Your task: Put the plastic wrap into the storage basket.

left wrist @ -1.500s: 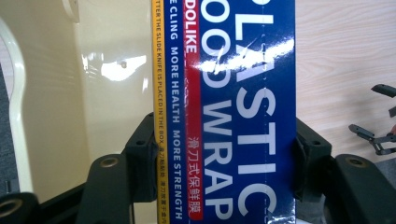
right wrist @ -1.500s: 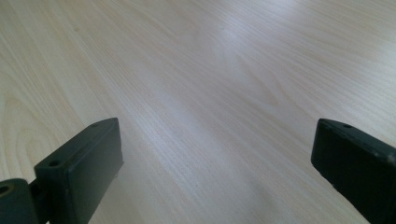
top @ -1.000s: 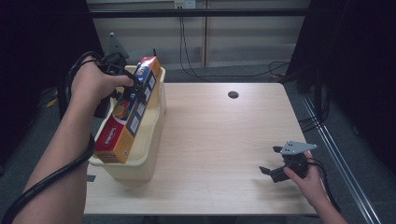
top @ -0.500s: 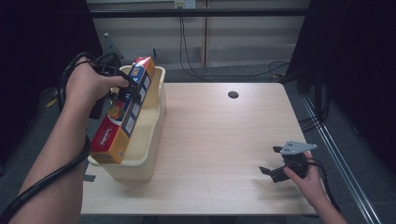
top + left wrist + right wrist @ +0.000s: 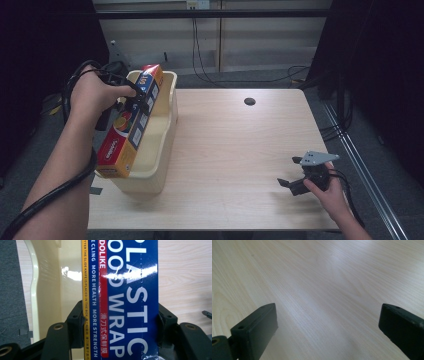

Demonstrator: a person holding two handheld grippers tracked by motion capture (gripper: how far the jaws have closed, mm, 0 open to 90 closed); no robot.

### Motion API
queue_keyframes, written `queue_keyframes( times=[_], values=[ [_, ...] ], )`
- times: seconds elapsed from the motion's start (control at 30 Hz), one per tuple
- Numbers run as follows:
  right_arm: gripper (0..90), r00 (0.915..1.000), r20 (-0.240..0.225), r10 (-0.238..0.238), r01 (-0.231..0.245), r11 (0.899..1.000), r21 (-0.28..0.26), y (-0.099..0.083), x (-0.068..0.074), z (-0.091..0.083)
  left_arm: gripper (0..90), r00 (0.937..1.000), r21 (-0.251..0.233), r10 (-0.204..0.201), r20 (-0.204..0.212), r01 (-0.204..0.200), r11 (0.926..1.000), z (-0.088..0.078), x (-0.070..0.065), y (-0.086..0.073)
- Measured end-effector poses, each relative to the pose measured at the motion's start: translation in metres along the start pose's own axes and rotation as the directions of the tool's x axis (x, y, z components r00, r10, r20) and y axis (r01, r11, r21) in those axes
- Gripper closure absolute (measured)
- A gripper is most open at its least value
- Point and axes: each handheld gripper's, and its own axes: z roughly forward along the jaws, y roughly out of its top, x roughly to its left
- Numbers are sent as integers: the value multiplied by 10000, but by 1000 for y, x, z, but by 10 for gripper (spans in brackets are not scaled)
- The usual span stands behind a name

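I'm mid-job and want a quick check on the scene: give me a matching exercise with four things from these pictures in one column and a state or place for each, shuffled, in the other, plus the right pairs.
Things:
1. plastic wrap box
2. cream bin
3. right gripper
4. left gripper

States or places:
A. jaws open, nothing between them, low over the table's near right part
B. stands at the table's left edge
C. clamped between two jaws, tilted over the bin
D. jaws shut on the box's sides

Pairs: 1-C, 2-B, 3-A, 4-D
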Motion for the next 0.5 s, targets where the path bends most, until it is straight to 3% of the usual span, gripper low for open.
queue_keyframes(
  times=[0.5],
  values=[
    [19,10000,-69,4,-4,10000,-94,0,0,-1,402,10000,202,-7,37,6,9998,14,6,-2]
  ],
)
